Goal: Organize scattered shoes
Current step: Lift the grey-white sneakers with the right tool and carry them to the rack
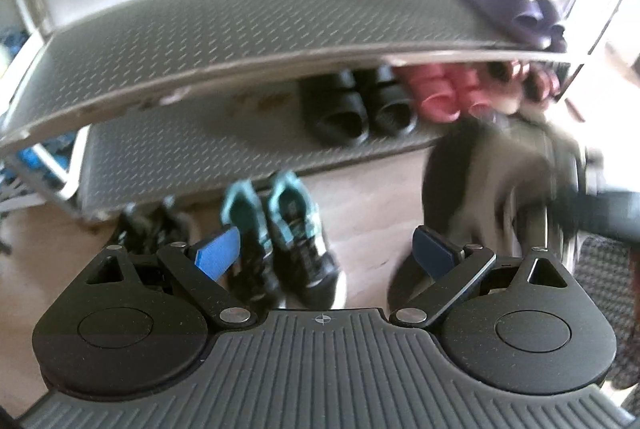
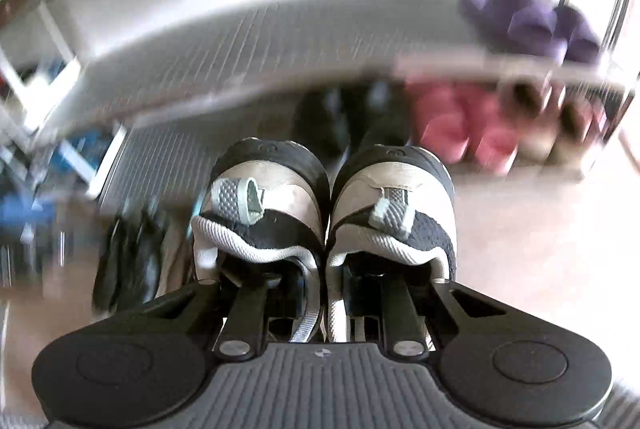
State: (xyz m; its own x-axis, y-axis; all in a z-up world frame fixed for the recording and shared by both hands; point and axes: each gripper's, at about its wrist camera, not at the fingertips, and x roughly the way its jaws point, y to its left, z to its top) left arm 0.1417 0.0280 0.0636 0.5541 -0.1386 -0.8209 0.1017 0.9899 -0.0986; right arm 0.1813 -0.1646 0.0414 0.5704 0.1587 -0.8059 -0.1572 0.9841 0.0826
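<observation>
My right gripper [image 2: 326, 281] is shut on a pair of white, grey and black sneakers [image 2: 328, 197], pinching their inner heel collars together, heels toward the camera. The pair hangs in the air in front of the shoe rack [image 2: 200, 61]. In the left wrist view this pair shows as a dark blur [image 1: 492, 181] at the right. My left gripper [image 1: 326, 253] is open, blue pads [image 1: 218, 253] wide apart, above black sneakers with teal lining [image 1: 280, 229] standing on the floor. Nothing is between its pads.
The rack's upper shelf [image 1: 240, 41] holds purple slippers [image 1: 516, 13] at its right end. On the lower shelf [image 1: 180, 157] stand black slides [image 1: 360, 105], pink slippers [image 1: 440, 89] and beige shoes [image 2: 536, 133]. Another dark pair [image 1: 152, 229] lies on the floor at left.
</observation>
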